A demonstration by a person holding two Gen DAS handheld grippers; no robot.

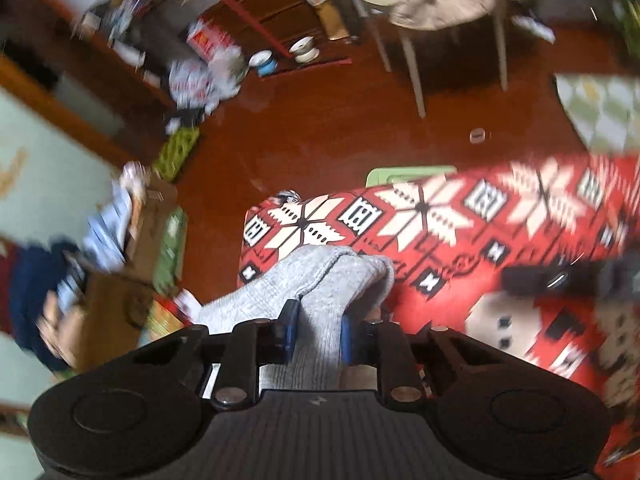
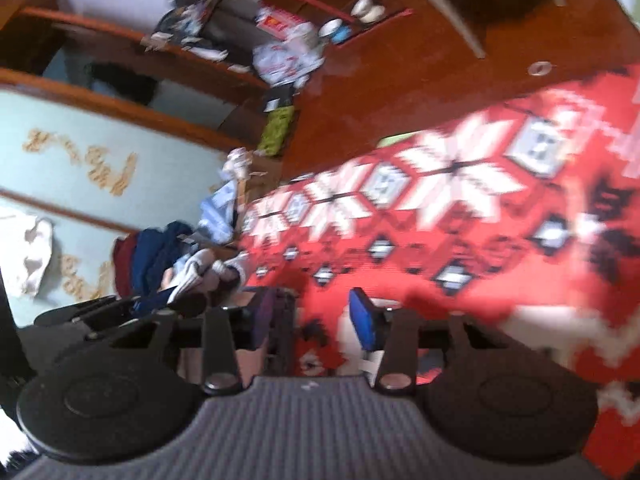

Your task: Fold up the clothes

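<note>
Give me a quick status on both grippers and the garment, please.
Left gripper shut on grey knit garment, over red patterned rug. Right gripper open, nothing between pads. Nothing blocking.

Blurred edges, hidden cloth

The grey cloth (image 1: 320,280) runs under the left gripper (image 1: 318,330); shelf clutter (image 1: 192,40) is too smeared to name.
</note>
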